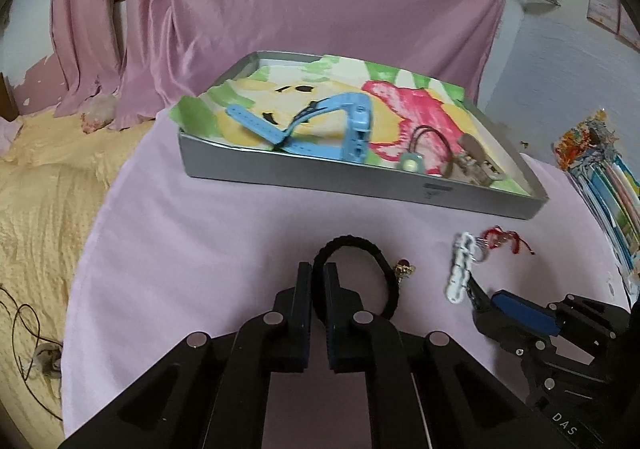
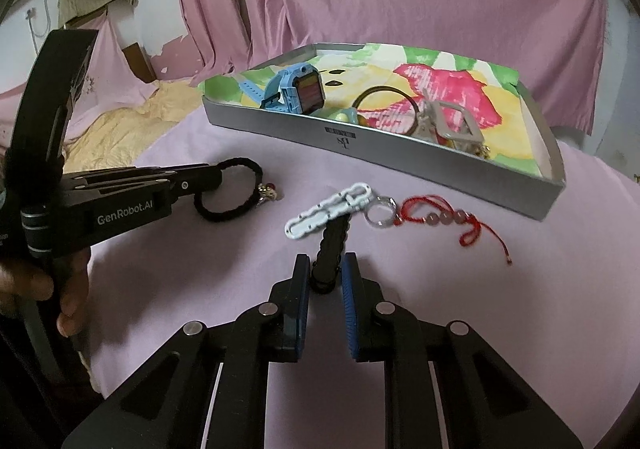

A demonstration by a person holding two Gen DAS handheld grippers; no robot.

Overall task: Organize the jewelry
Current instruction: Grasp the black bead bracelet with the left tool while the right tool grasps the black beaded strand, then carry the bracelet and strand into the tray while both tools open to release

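Note:
A black braided bracelet with a small gold and red charm lies on the pink cloth. My left gripper is shut on its band; the right wrist view shows that gripper gripping the loop from the left. To the right lie a white chain keychain and a red cord bracelet with beads. My right gripper is shut on the keychain's black braided strap. Behind stands a silver tray lined with colourful paper, holding a blue watch.
The tray also holds a dark hair tie and a metal clasp piece. A yellow blanket lies left of the cloth and colourful papers at the right. A person's hand holds the left gripper.

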